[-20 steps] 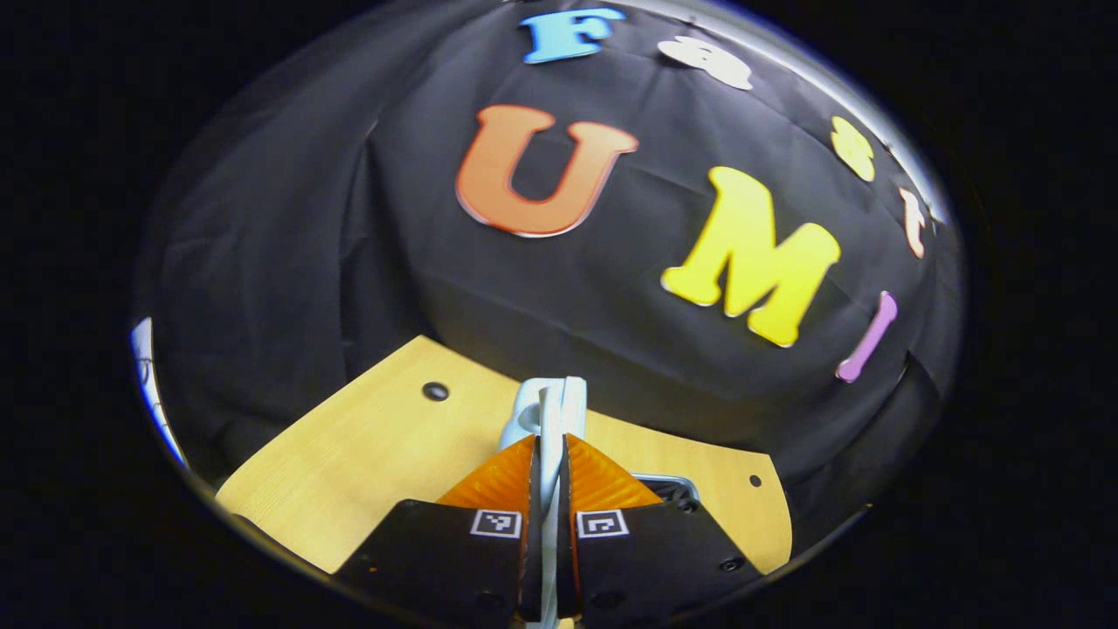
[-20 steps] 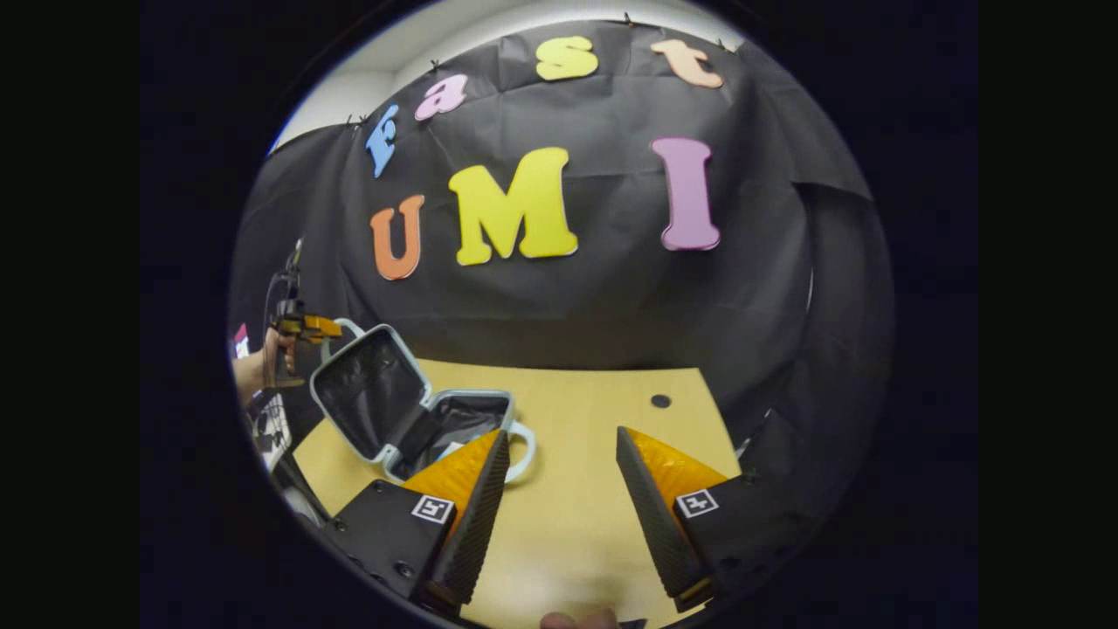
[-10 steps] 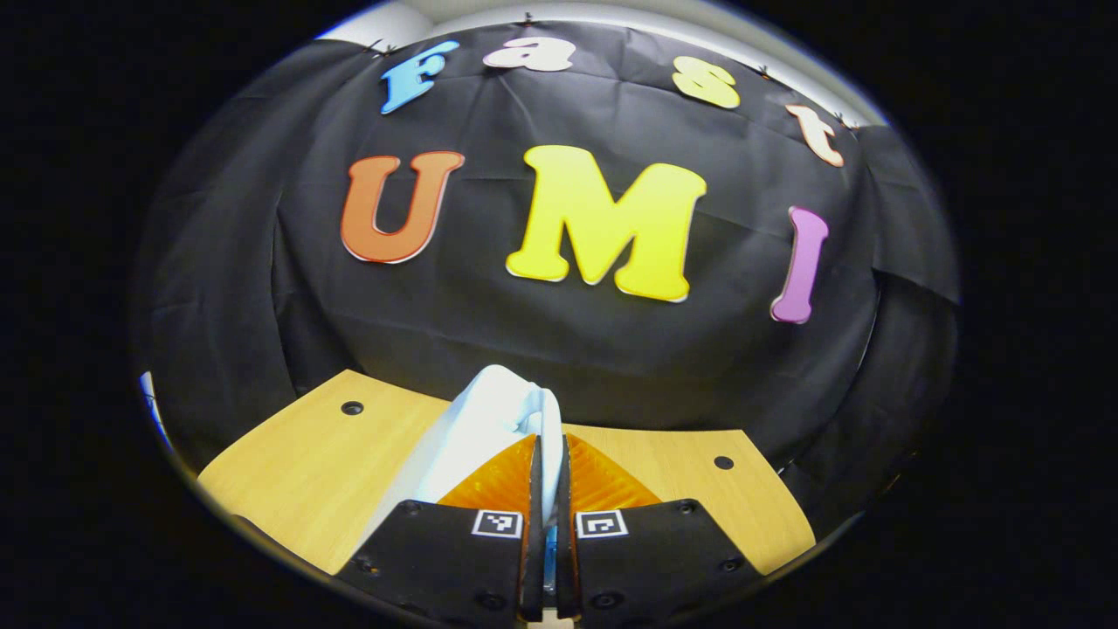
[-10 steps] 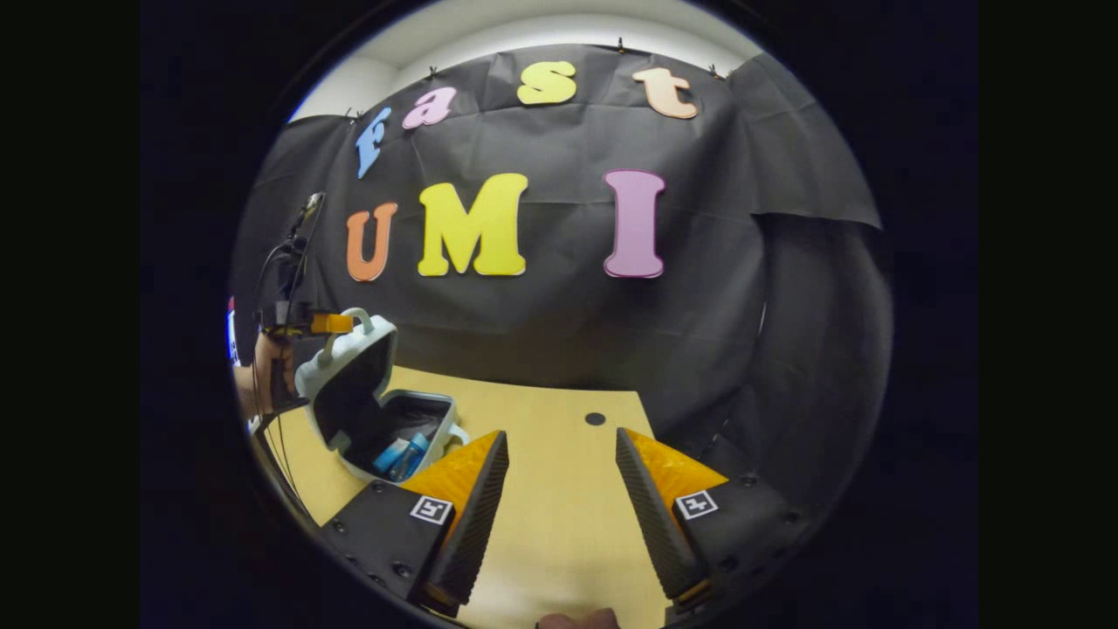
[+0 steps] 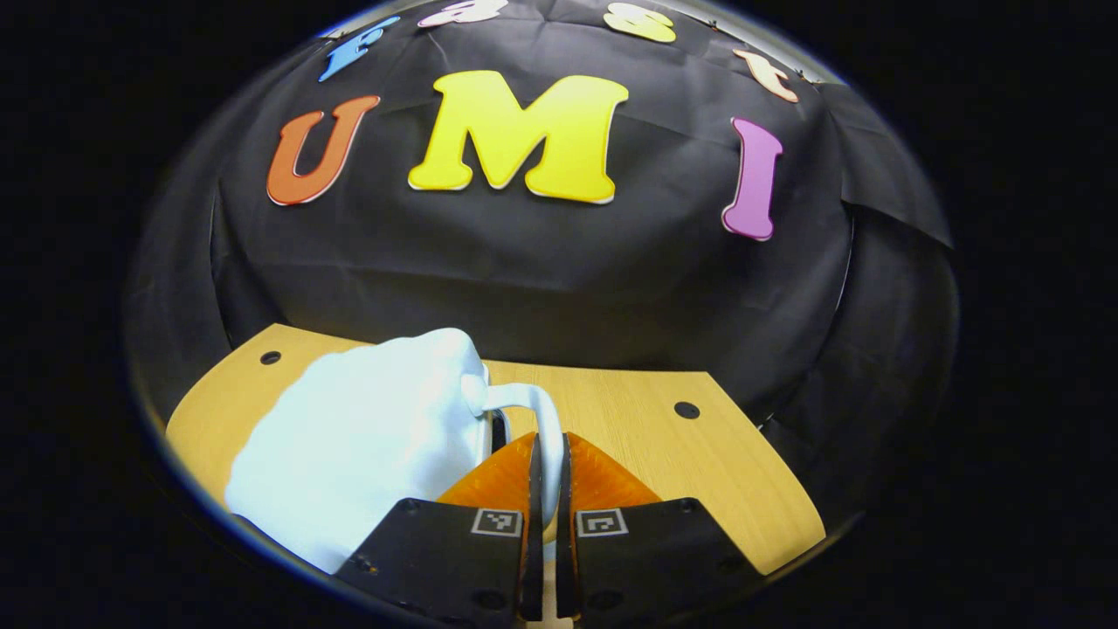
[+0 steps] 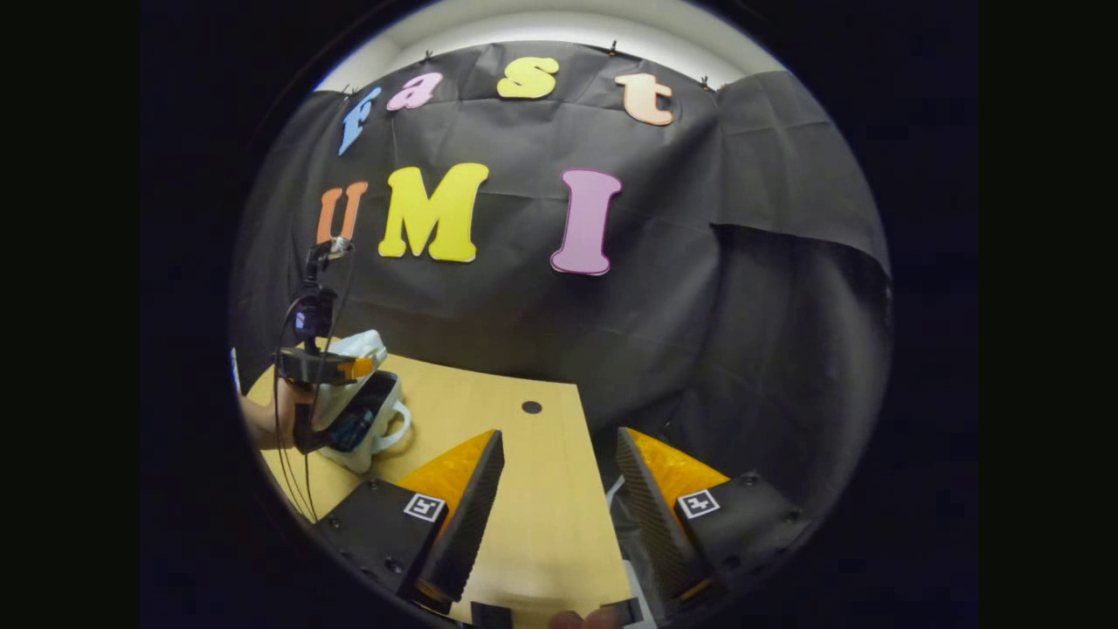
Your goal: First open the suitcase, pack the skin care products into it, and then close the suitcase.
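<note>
Compared with 0.5 s ago, the suitcase lid (image 5: 367,437) is lowered further, leaving a narrow gap above the base (image 6: 367,428) at the left of the right gripper view. The left gripper (image 5: 546,472) pinches the lid handle (image 5: 541,419) at lower centre. The right gripper (image 6: 559,489) is spread wide, empty, above the table (image 6: 524,524). A blue skin care product (image 6: 351,428) lies inside the base.
</note>
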Demonstrator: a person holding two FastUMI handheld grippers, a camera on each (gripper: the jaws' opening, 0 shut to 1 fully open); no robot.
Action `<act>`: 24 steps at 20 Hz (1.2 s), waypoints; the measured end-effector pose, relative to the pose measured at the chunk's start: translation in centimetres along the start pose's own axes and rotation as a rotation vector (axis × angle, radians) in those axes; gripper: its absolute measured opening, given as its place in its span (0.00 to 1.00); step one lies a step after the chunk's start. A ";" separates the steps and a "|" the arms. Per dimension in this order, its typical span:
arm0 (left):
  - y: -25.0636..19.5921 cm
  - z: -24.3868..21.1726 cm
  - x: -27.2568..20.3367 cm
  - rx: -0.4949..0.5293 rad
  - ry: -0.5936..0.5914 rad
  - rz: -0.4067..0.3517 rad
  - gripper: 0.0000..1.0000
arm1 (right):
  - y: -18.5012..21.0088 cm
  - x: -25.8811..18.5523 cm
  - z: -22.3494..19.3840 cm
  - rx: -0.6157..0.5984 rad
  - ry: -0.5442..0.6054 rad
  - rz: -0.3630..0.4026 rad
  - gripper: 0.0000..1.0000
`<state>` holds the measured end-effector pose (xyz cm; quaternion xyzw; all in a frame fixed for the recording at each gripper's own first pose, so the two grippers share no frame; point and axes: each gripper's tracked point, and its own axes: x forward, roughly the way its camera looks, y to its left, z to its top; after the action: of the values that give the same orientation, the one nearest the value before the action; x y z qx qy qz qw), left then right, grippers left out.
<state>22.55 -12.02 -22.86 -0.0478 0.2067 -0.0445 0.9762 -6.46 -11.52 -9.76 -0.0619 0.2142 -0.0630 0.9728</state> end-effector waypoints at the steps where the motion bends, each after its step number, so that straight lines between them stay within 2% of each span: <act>1: -0.4 -1.0 0.8 0.001 0.018 -0.001 0.09 | -0.4 0.0 -0.4 0.005 0.020 -0.005 0.76; 5: -0.9 -4.0 3.0 0.046 0.073 0.019 0.08 | -1.4 0.3 -1.2 0.007 0.058 -0.024 0.77; 10: -1.6 -5.7 4.0 0.134 0.065 0.067 0.10 | -1.2 1.1 -1.7 0.021 0.086 -0.015 0.78; 14: -2.3 -6.5 4.4 0.193 0.073 0.058 0.15 | -0.7 1.1 -1.6 0.019 0.090 -0.001 0.78; 16: -3.1 -6.7 4.3 0.184 0.068 0.037 0.21 | -0.8 1.0 -1.3 0.013 0.081 0.003 0.78; 18: -4.2 -6.4 4.0 0.184 0.058 0.015 0.51 | -0.6 1.1 -0.7 0.012 0.064 0.008 0.78; 19: -4.5 -5.9 3.4 0.193 0.047 0.023 0.56 | -0.3 1.2 -0.1 0.011 0.046 0.015 0.78; 20: -4.5 -4.7 2.4 0.198 0.024 0.028 0.67 | 0.2 1.3 0.6 0.001 0.023 0.023 0.78; 21: -4.6 -3.4 1.2 0.186 -0.003 0.023 0.96 | 0.8 1.6 1.5 -0.008 -0.004 0.035 0.78; 22: -4.6 -1.9 -0.3 0.166 -0.037 0.022 1.00 | 1.6 1.8 2.5 -0.013 -0.032 0.050 0.78; 24: -3.9 1.5 -3.6 0.138 -0.109 0.040 0.98 | 3.6 2.2 4.8 0.002 -0.092 0.093 0.79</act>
<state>19.57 -15.38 -19.63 0.0213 0.1507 -0.0365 0.9877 -2.08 -7.82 -6.88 -0.0537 0.1720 -0.0152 0.9835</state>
